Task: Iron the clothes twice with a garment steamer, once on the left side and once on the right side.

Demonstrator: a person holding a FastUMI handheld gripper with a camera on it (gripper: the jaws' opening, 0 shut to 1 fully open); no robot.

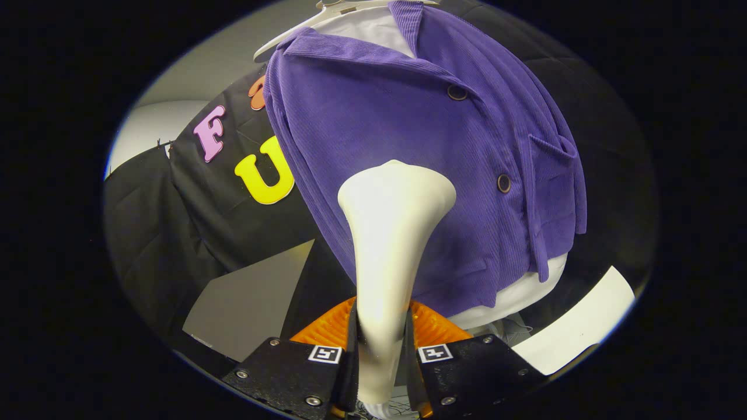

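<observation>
Both fingers of your gripper (pixel 382 356) pinch the cream garment steamer (pixel 392 245) by its narrow handle, its wide head rising just ahead against the front of the purple corduroy jacket (pixel 420 140) hanging on a white hanger (pixel 292 35) beyond.

No readable words, brands or numbers. Only two square black-and-white coded markers (pixel 325 353), one on each finger mount of the gripper (pixel 382 335), fingers clamped on the cream plastic garment steamer (pixel 391 233).

Steamer (pixel 392 233) between the fingers (pixel 344 373), jacket (pixel 408 134) just beyond it
</observation>
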